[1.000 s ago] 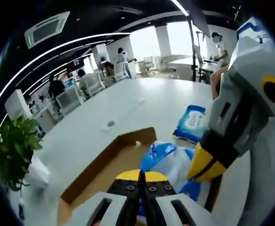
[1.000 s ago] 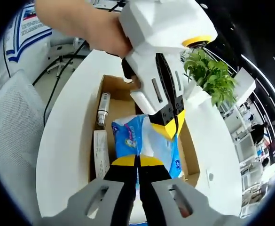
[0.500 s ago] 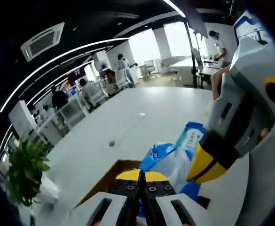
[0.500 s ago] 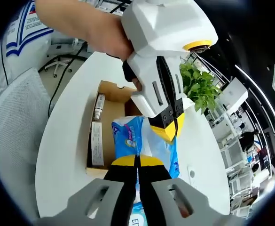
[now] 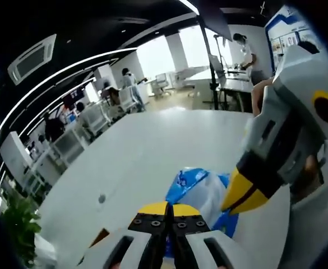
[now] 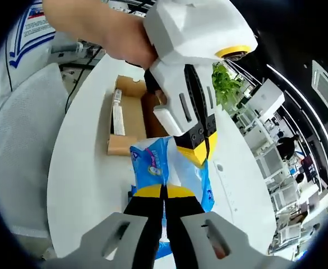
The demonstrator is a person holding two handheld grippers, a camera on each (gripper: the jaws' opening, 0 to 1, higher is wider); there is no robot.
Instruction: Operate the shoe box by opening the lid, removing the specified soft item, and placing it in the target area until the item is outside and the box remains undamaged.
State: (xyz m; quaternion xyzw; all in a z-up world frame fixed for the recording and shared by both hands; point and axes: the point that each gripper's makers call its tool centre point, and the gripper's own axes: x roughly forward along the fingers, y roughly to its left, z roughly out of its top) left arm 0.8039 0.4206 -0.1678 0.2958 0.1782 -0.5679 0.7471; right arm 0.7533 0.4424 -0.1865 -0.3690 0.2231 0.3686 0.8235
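A soft blue-and-white plastic package [image 6: 162,166] hangs in the air over the white table [image 6: 79,168], held from two sides. My right gripper [image 6: 164,191] is shut on its near edge, and my left gripper [image 6: 196,152], held by a hand [image 6: 102,28], is shut on its far edge. In the left gripper view the same package [image 5: 200,190] bulges beyond my left gripper [image 5: 167,209], with the right gripper [image 5: 243,195] pinching it from the right. The open cardboard shoe box [image 6: 131,115] lies behind the package on the table, with a long white item [image 6: 118,115] inside.
A potted plant [image 6: 225,87] stands beyond the box. A grey mesh chair [image 6: 18,140] sits beside the table's edge. Office desks and people [image 5: 124,84] are far off. The table [image 5: 152,145] stretches bare ahead of the left gripper.
Both grippers have carried the package up and away from the box. The box has shrunk behind the package in the right gripper view and slipped to the lower edge of the left gripper view.
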